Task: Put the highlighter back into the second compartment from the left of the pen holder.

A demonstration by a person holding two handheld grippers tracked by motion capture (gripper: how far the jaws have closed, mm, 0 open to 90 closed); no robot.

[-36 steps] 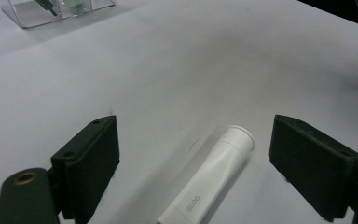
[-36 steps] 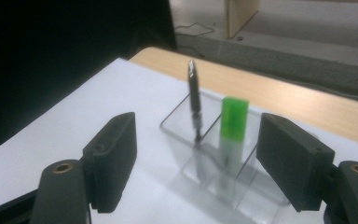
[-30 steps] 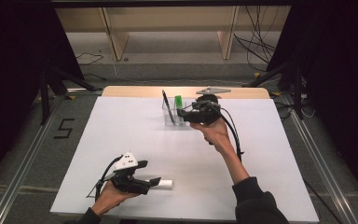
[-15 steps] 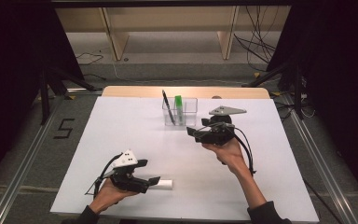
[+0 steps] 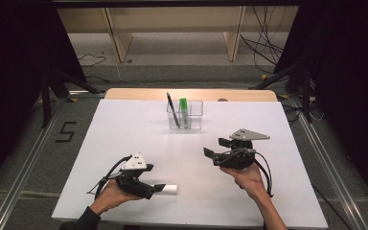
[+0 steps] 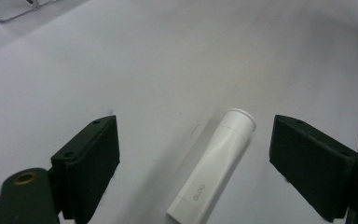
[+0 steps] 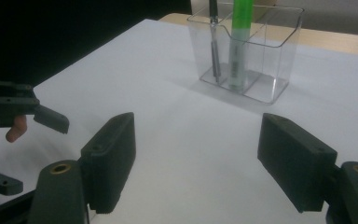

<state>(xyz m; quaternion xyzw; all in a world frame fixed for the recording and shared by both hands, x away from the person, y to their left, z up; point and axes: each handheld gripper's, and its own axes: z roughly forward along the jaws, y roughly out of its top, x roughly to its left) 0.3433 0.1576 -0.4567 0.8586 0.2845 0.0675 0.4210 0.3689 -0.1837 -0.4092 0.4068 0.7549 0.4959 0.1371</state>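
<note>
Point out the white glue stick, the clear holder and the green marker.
glue stick (image 6: pixel 213 169): left gripper view, middle of its white body.
clear holder (image 7: pixel 283 51): right gripper view, its right wall.
green marker (image 7: pixel 240 18): right gripper view, its green upper part.

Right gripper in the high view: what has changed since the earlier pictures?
The right gripper has pulled back from the clear holder toward the person, jaws open and empty. The left gripper stays open around the white tube; the pen and green marker remain in the holder.
</note>
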